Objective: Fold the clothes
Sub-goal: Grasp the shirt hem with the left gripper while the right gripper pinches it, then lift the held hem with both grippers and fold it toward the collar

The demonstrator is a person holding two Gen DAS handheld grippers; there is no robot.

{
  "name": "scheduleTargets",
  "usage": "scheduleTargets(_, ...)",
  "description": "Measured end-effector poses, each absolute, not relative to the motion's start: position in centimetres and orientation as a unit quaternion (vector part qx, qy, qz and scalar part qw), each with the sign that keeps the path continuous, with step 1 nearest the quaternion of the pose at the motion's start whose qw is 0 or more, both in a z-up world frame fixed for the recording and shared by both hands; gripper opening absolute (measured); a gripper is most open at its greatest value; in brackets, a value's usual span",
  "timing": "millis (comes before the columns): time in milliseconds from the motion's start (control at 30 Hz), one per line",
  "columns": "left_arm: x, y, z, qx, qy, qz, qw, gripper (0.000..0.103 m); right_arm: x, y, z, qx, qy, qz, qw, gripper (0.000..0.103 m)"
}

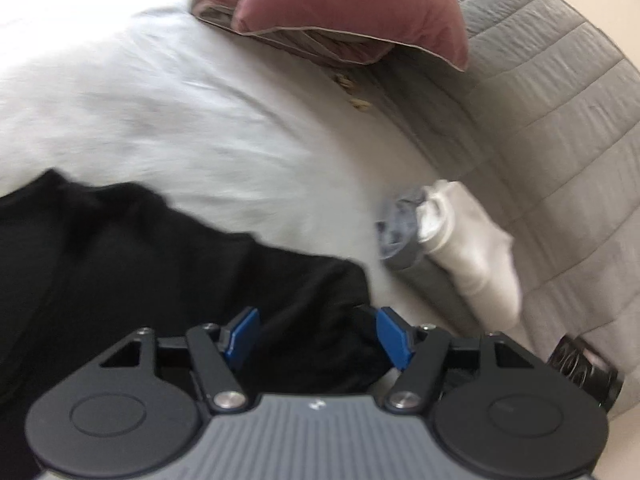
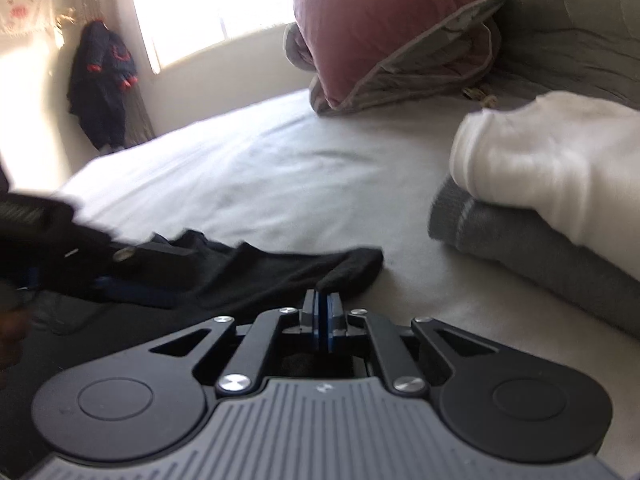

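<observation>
A black garment (image 1: pixel 168 264) lies crumpled on the white bed sheet (image 1: pixel 168 112) at the near edge. My left gripper (image 1: pixel 318 332) stands open over the garment's right end. Black cloth lies between its blue pads (image 1: pixel 394 336), and they do not press on it. In the right wrist view my right gripper (image 2: pixel 325 312) is shut on a corner of the black garment (image 2: pixel 280 268), and a tip of cloth sticks up from the closed pads. The left gripper (image 2: pixel 132 268) shows blurred at the left, low over the same garment.
A pink pillow (image 2: pixel 380 28) rests on a folded grey quilt (image 1: pixel 540 92) at the head of the bed. A folded white garment (image 2: pixel 552 168) lies on a folded grey one (image 2: pixel 532 248) at the right. A dark jacket (image 2: pixel 102 80) hangs by the window.
</observation>
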State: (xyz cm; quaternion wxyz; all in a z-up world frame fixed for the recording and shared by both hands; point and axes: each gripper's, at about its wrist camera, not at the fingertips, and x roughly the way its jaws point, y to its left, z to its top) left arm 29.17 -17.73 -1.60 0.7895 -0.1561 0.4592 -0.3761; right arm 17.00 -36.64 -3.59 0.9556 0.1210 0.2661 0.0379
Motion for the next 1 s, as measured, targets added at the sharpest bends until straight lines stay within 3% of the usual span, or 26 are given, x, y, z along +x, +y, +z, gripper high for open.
scheduleTargets(200,29.7,-19.9,-1.6,-0.149,0.486,-0.4,0.763,0.07,16.7,-35.5,-2.7,0.119,0.237,0.078,0.961,0.005)
scheduleTargets(367,30.3,-19.3,-1.4,-0.151,0.497,-0.385,0.763,0.062,17.1,-34.3,-2.8,0.145,0.235,0.144,0.95,0.005)
scheduleTargets(467,30.8,-18.4,-1.9,-0.161,0.514,-0.362,0.761,0.041,17.1,-33.7,-2.6,0.17,0.227,0.178,0.942,0.005)
scheduleTargets(500,30.9,-18.0,-2.1,-0.17,0.518,-0.355,0.759,0.025,17.0,-33.5,-2.5,0.177,0.223,0.189,0.94,0.005)
scheduleTargets(600,31.0,-16.5,-2.1,-0.195,0.499,-0.342,0.772,0.005,17.1,-32.7,-2.4,0.188,0.217,0.195,0.938,0.006)
scheduleTargets(700,31.1,-14.7,-2.0,-0.209,0.485,-0.349,0.774,0.005,17.0,-32.2,-2.0,0.166,0.216,0.204,0.94,0.021)
scheduleTargets(767,31.3,-13.5,-1.9,-0.206,0.479,-0.347,0.78,0.005,16.6,-32.1,-1.8,0.158,0.21,0.217,0.94,0.053)
scheduleTargets(1000,32.6,-9.4,-2.9,-0.225,0.474,-0.331,0.785,0.005,16.6,-29.3,-2.1,0.082,0.222,0.265,0.935,0.056)
